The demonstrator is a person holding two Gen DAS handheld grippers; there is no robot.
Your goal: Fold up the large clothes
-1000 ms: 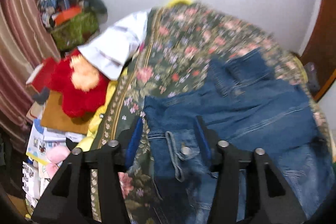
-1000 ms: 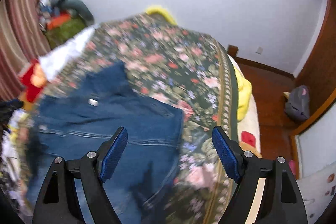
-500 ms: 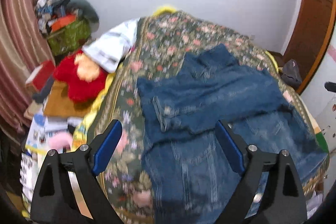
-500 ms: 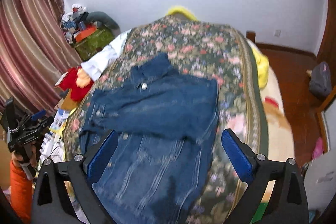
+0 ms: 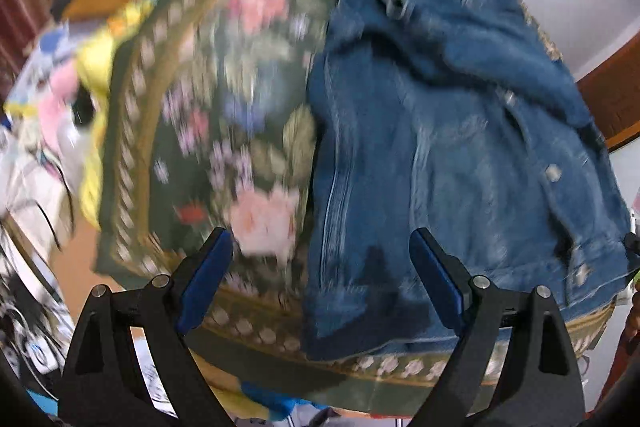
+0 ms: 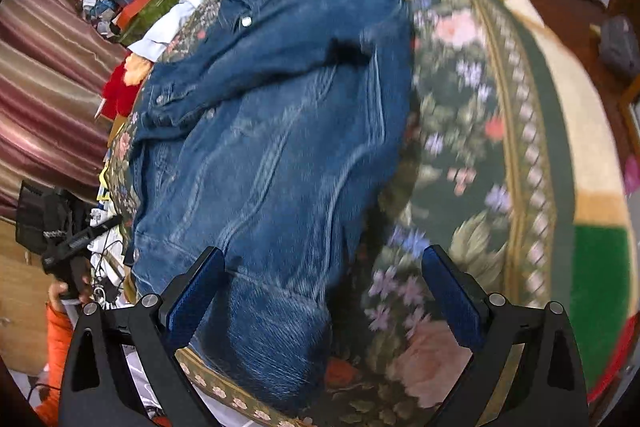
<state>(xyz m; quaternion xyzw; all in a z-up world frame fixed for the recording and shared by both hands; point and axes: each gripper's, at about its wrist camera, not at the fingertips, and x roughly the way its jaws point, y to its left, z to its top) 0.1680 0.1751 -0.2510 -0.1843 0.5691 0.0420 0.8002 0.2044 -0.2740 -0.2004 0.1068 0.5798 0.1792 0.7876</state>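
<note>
1. The left gripper (image 5: 320, 283) hangs wide open and empty over the near left hem corner of the denim jacket (image 5: 440, 147), its fingers straddling the jacket's left edge, likely lined up for a pinch there.
2. The denim jacket lies spread on the floral bedspread (image 5: 224, 115), collar at the far end and hem at the near bed edge, so its long axis runs away from the grippers. Its sleeves lie folded across the chest, which suggests that the next fold runs lengthwise.
3. The right gripper (image 6: 320, 291) is equally wide open, holding nothing, over the jacket's near right hem corner, mirroring the left.
</note>
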